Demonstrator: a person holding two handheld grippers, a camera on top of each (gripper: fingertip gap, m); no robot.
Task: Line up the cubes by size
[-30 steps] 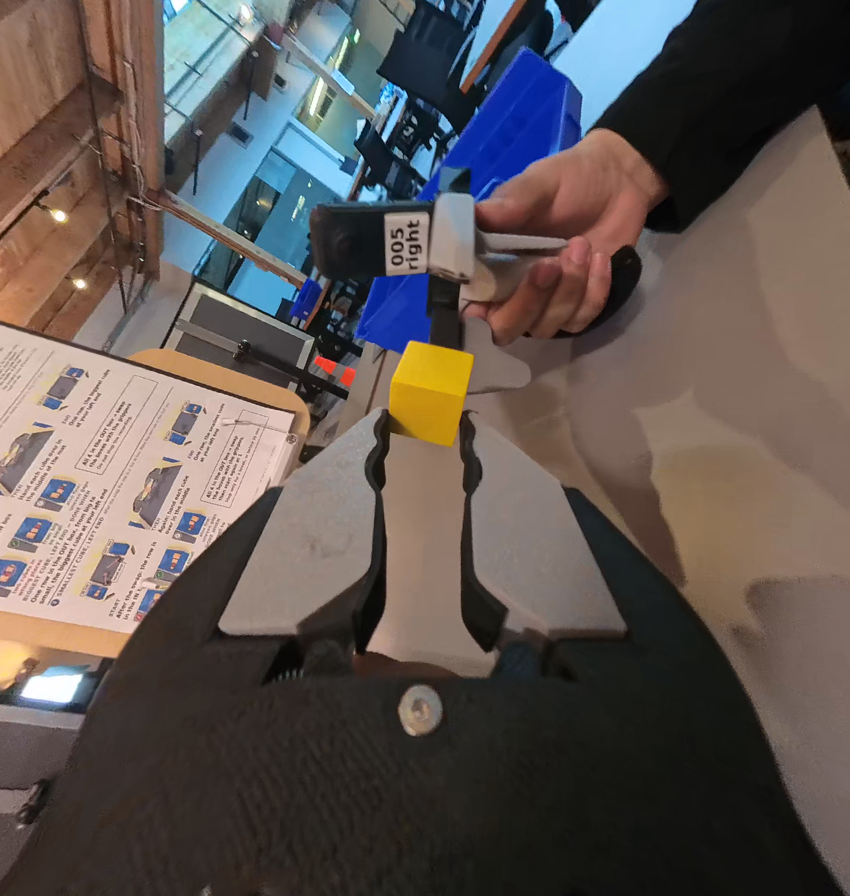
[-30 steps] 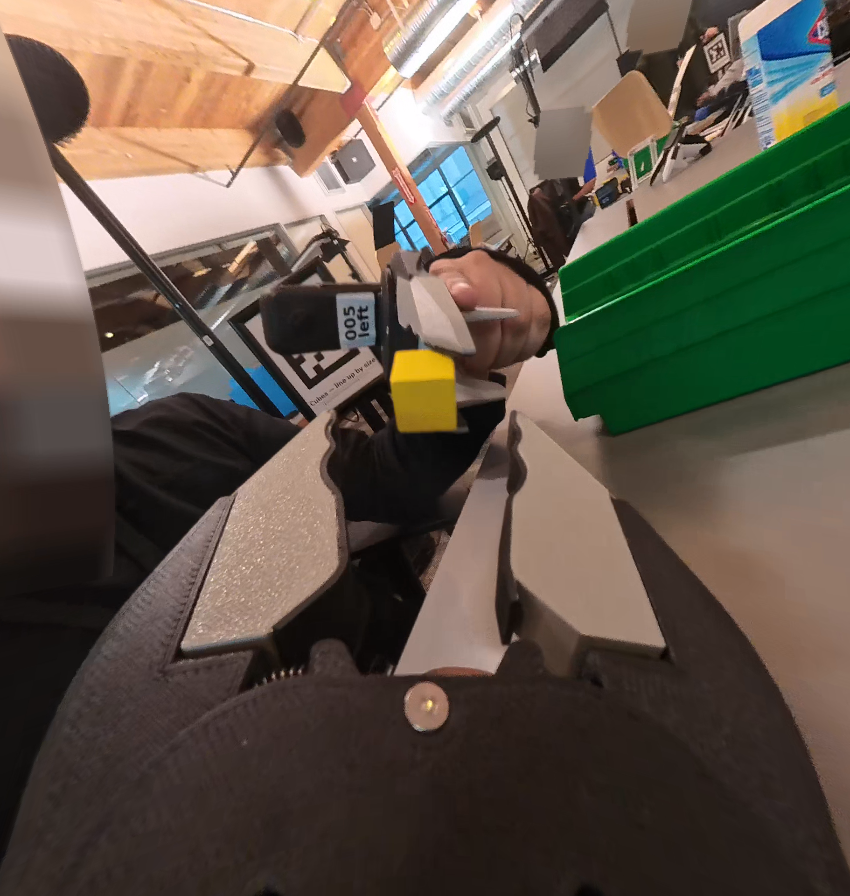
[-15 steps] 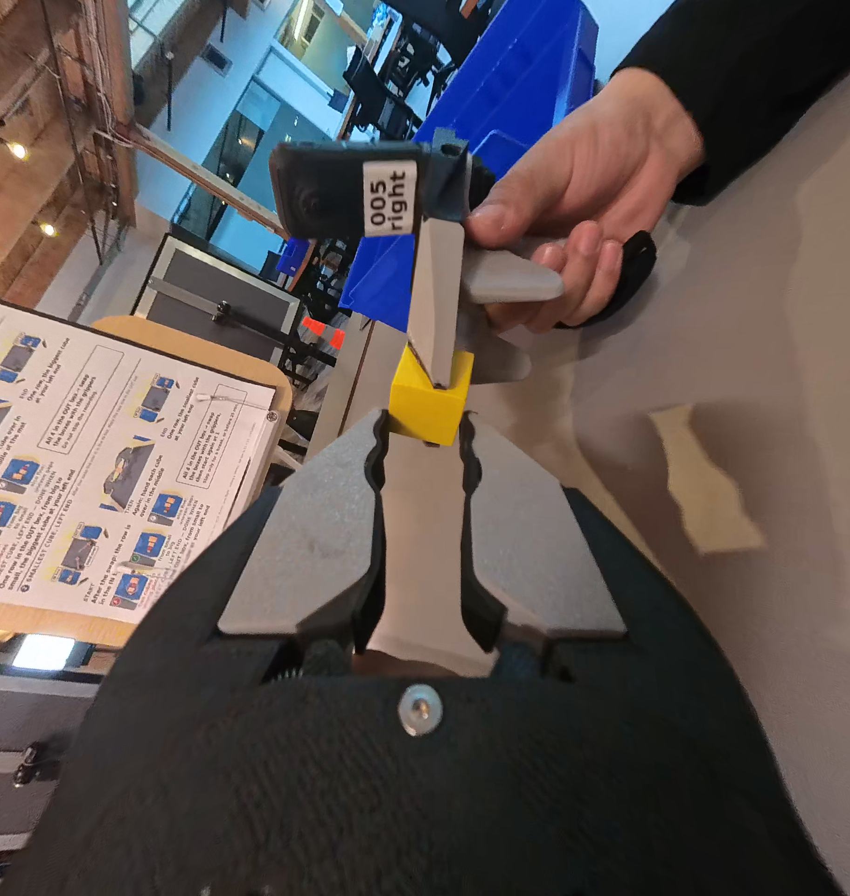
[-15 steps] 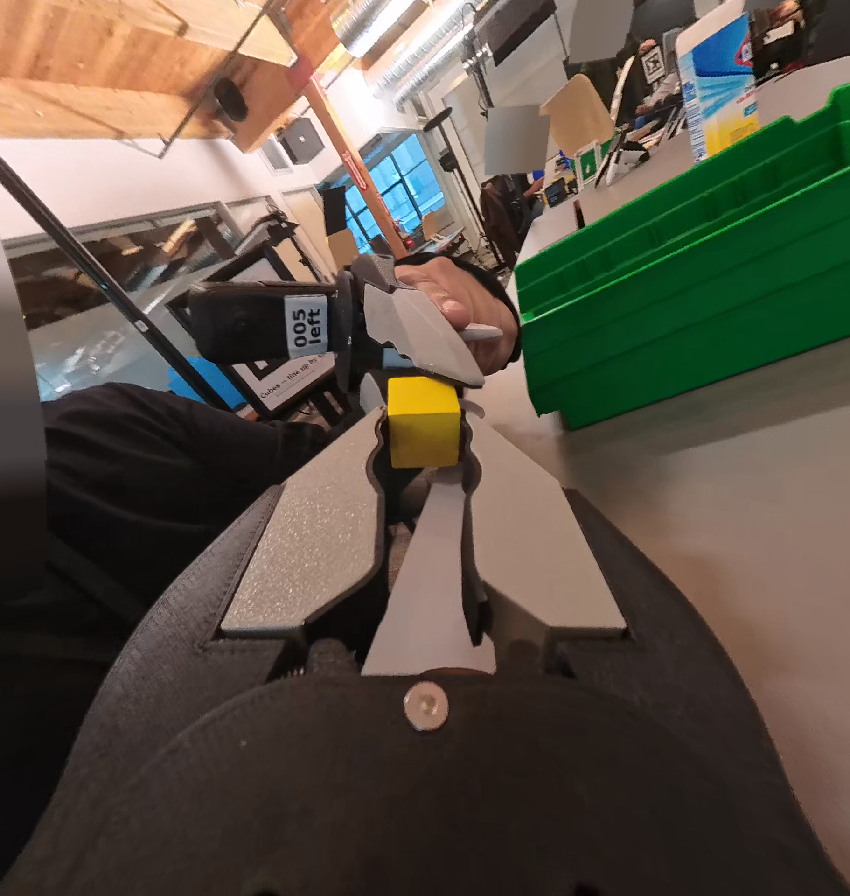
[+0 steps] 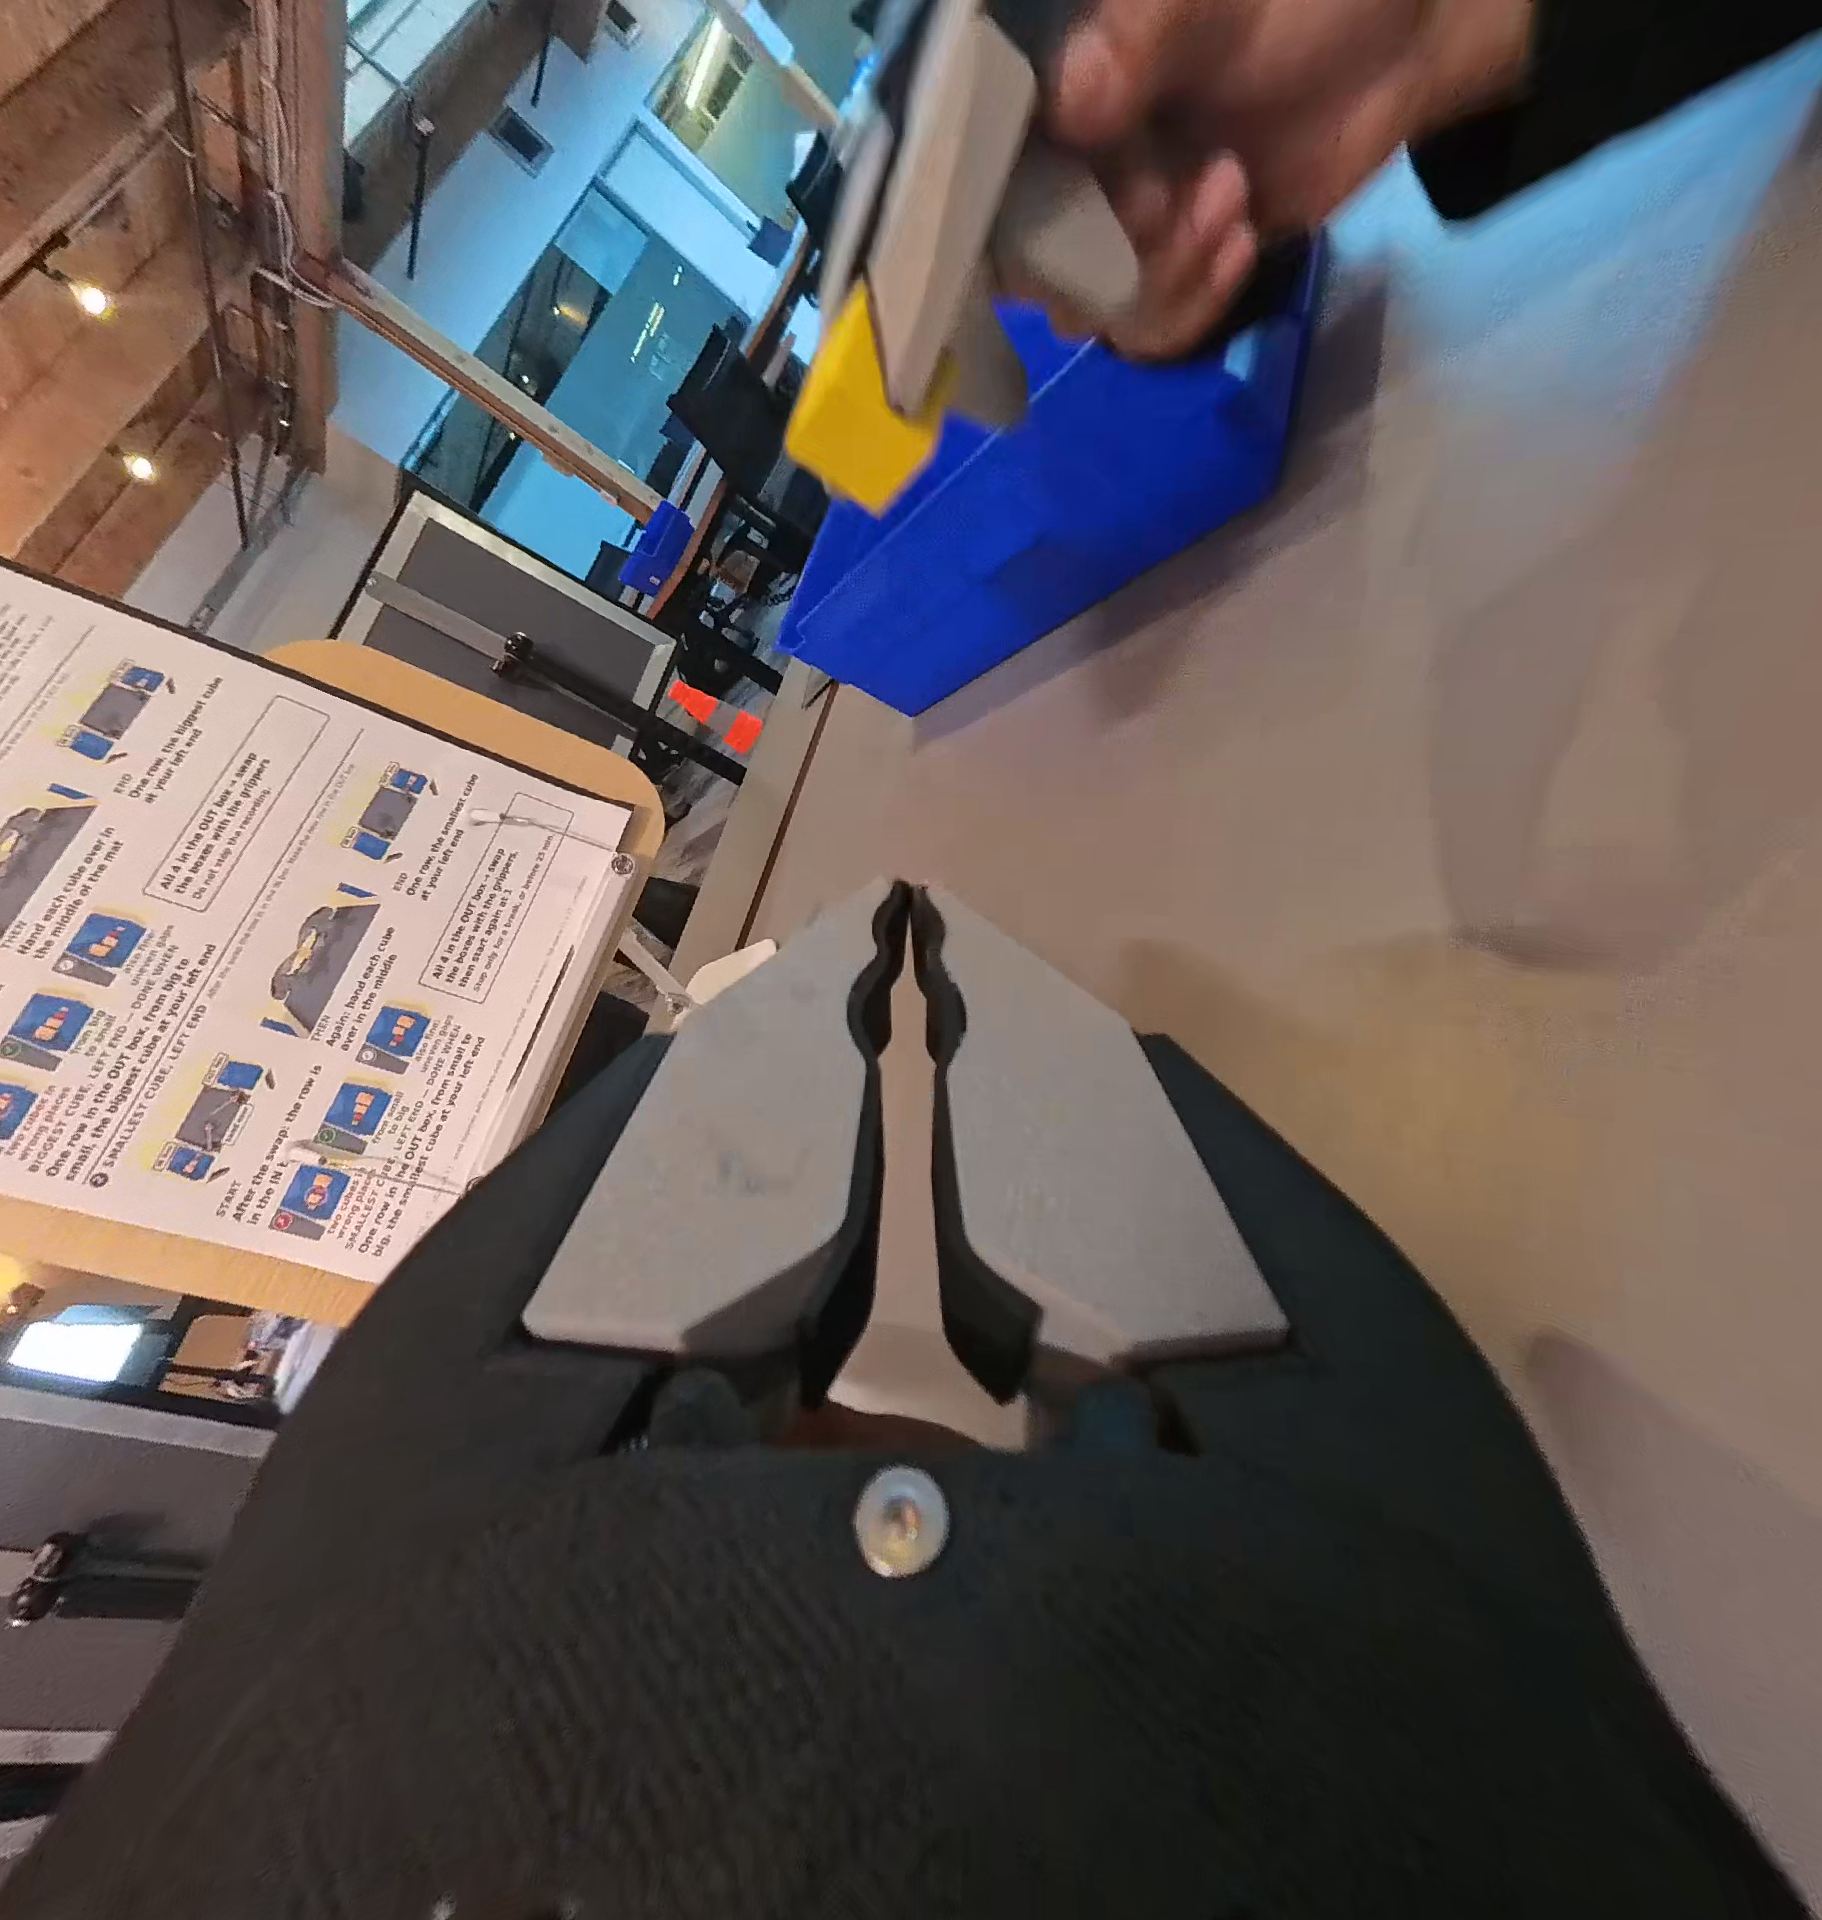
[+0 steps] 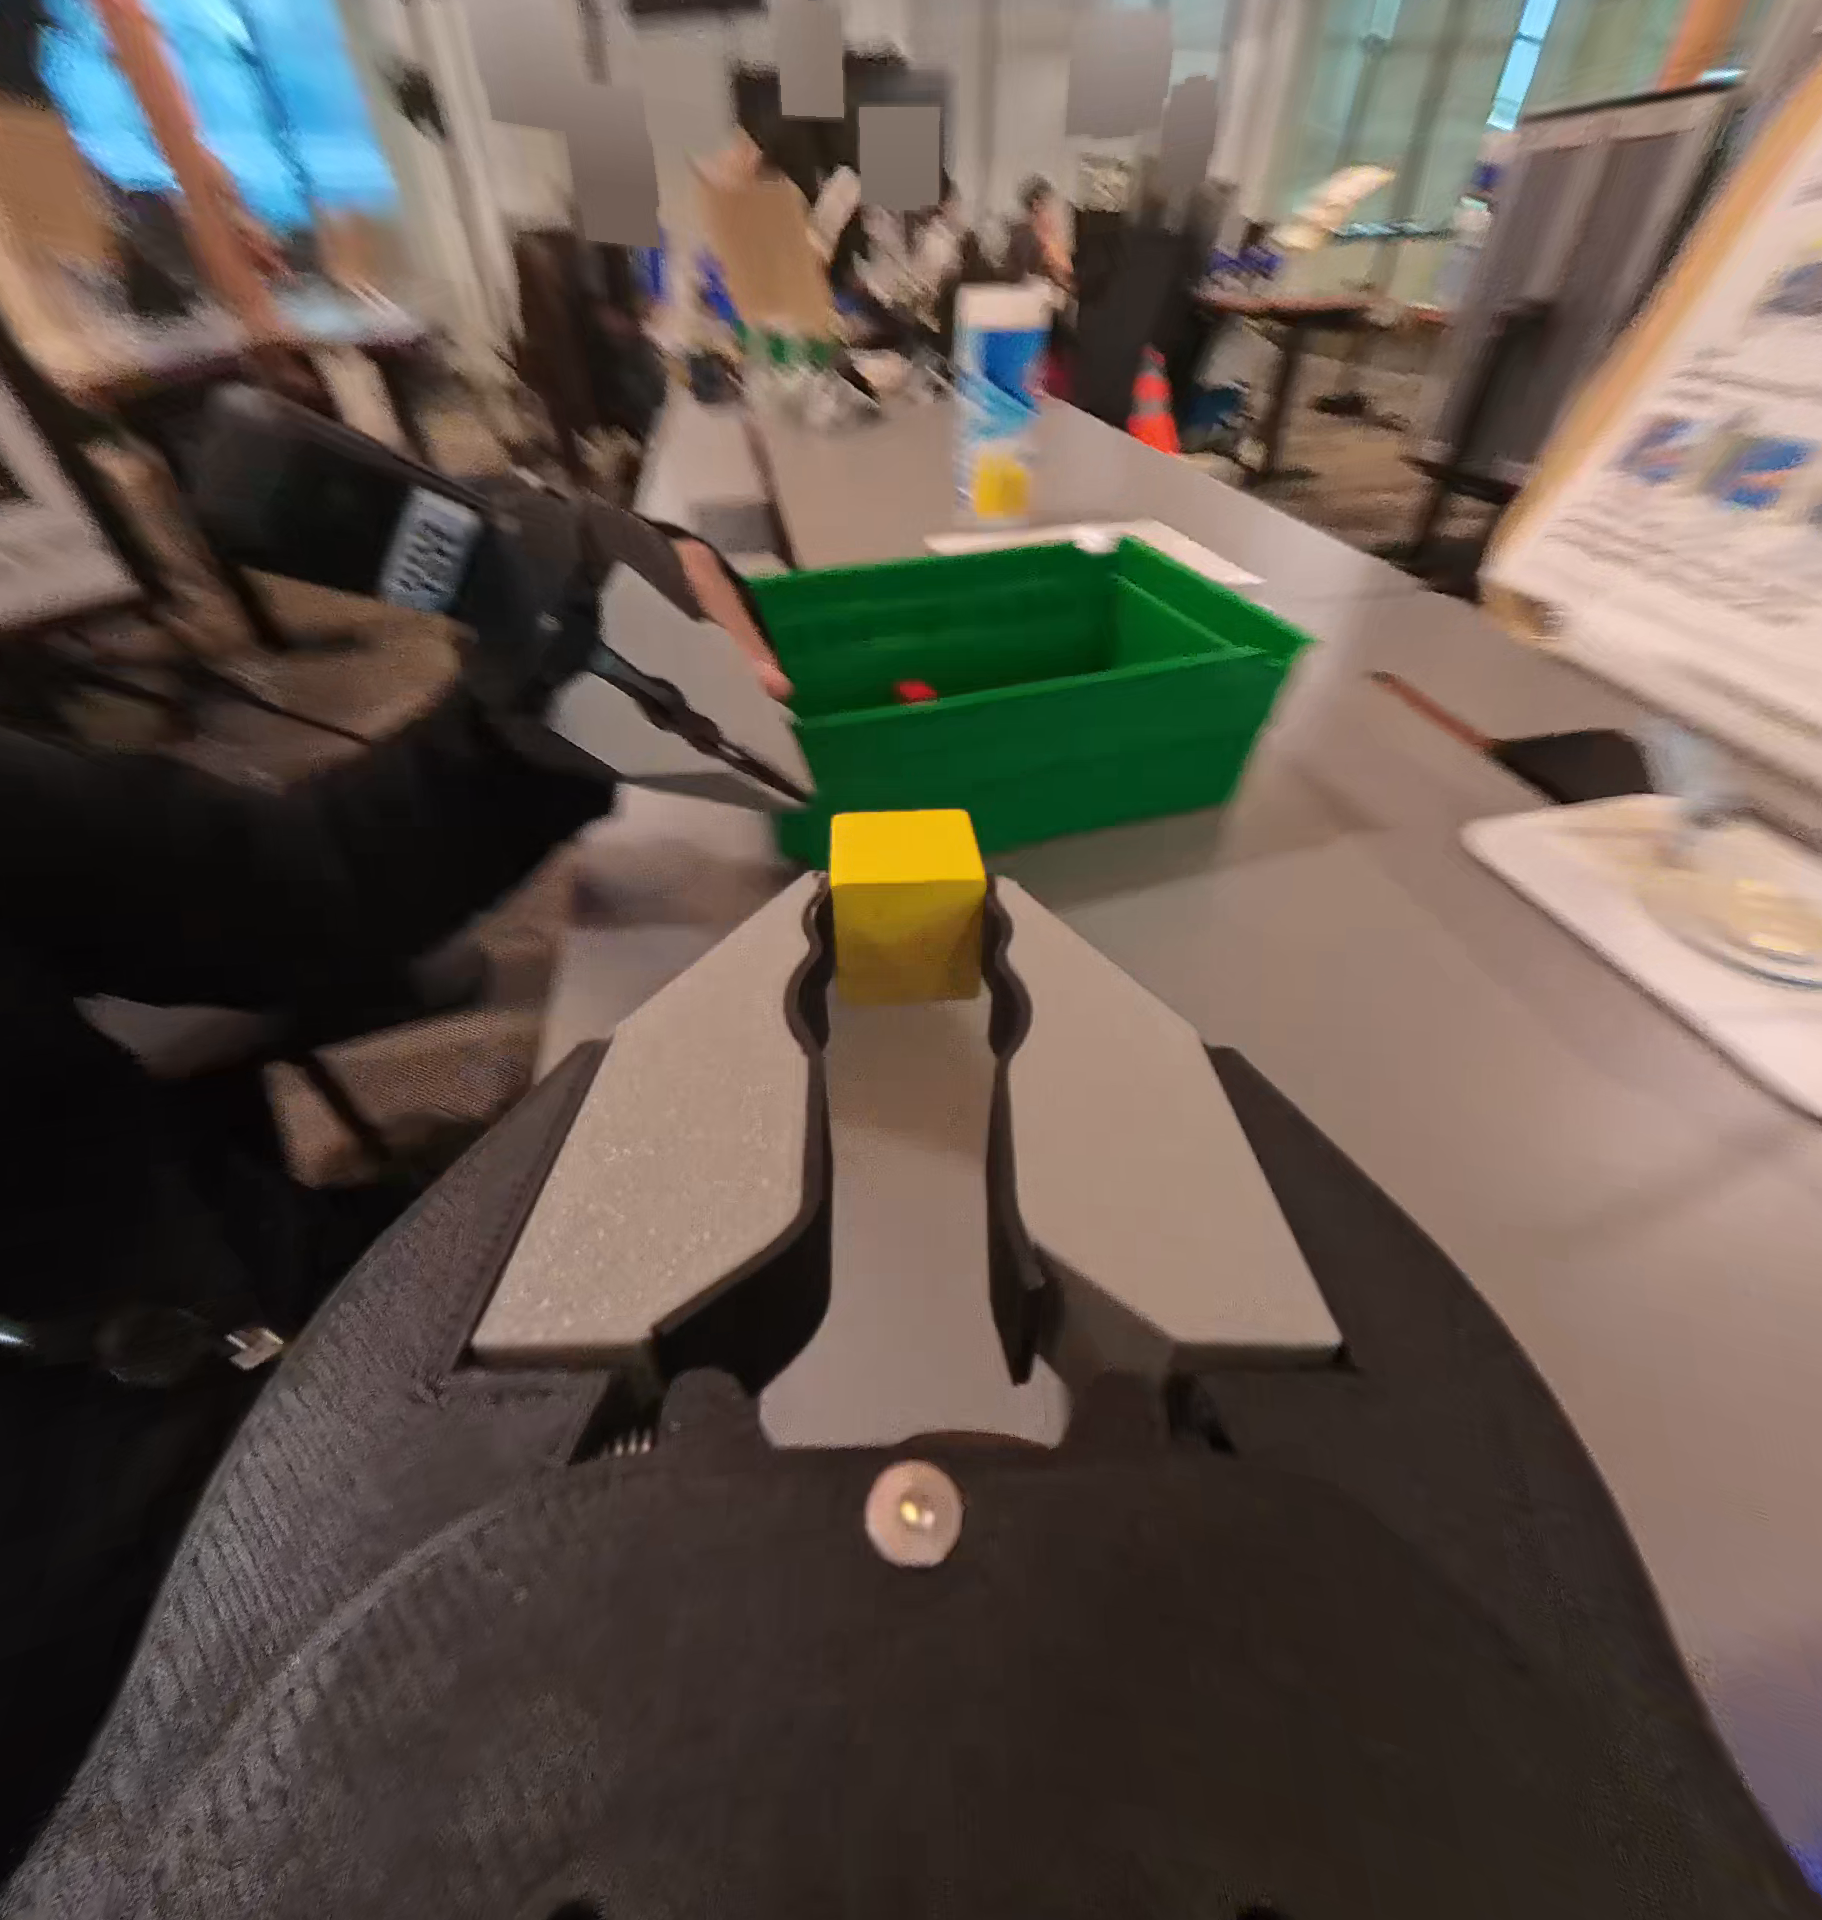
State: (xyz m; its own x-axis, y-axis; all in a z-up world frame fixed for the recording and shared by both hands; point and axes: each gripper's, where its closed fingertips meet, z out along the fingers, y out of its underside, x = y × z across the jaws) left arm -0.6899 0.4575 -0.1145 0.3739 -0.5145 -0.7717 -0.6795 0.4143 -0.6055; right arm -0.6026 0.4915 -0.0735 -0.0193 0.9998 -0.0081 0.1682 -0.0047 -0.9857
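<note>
My right gripper (image 6: 907,904) is shut on a yellow cube (image 6: 905,902), held between its fingertips above the grey table (image 6: 1406,1039). The same cube (image 5: 860,421) shows blurred in the left wrist view, in the right gripper (image 5: 912,384) held by a hand at the top. My left gripper (image 5: 902,896) is shut and empty, its tips together above the table. It also shows in the right wrist view (image 6: 782,795), left of the cube and apart from it. A small red cube (image 6: 915,690) lies inside the green bin (image 6: 1011,748).
A blue bin (image 5: 1042,551) stands on the table behind the right gripper. An instruction board (image 5: 242,987) stands at the left of the left wrist view and at the right of the right wrist view (image 6: 1717,499). A white base plate (image 6: 1665,935) lies at the right.
The left gripper let go of the yellow cube and closed empty. The right gripper closed on the cube, took it and swung away with it toward the bins.
</note>
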